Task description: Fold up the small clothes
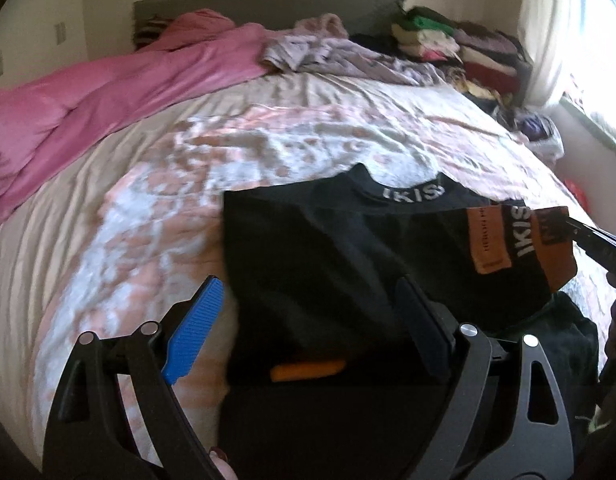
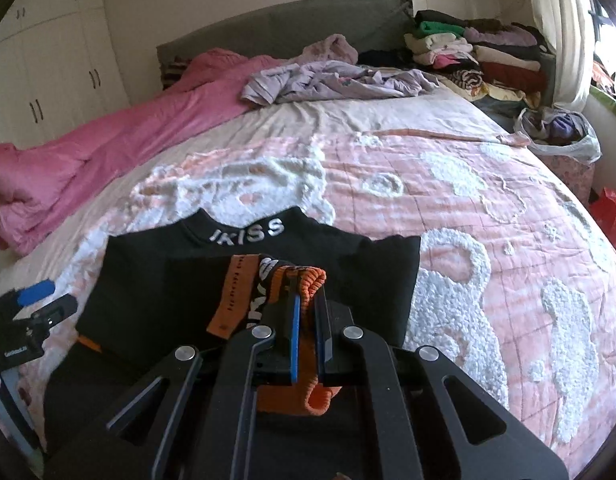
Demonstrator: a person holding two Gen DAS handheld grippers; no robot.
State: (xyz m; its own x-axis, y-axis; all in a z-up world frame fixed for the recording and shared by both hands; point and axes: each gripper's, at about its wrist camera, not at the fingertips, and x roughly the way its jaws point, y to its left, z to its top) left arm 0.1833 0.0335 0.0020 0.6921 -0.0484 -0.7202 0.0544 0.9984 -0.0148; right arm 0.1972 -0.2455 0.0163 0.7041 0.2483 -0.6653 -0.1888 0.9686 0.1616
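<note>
A black top (image 1: 328,248) with "IKISS" on its collar lies flat on the pink and white bedspread (image 1: 148,208). Its sleeve, with an orange panel and an orange ribbed cuff (image 2: 310,280), is folded in across the body. My right gripper (image 2: 309,298) is shut on that cuff, which bunches between its pads; in the left wrist view it comes in from the right edge (image 1: 588,236). My left gripper (image 1: 308,284) hangs open over the top's (image 2: 168,280) left side, with nothing pressed between its fingers. It also shows at the left edge of the right wrist view (image 2: 50,300).
A pink duvet (image 2: 108,140) lies along the bed's left side. Loose lilac clothes (image 2: 332,80) sit near the grey headboard (image 2: 268,28). Folded stacks (image 2: 484,56) fill the far right corner, beside a plastic bag (image 2: 560,132) of clothes. White wardrobes (image 2: 48,60) stand at the left.
</note>
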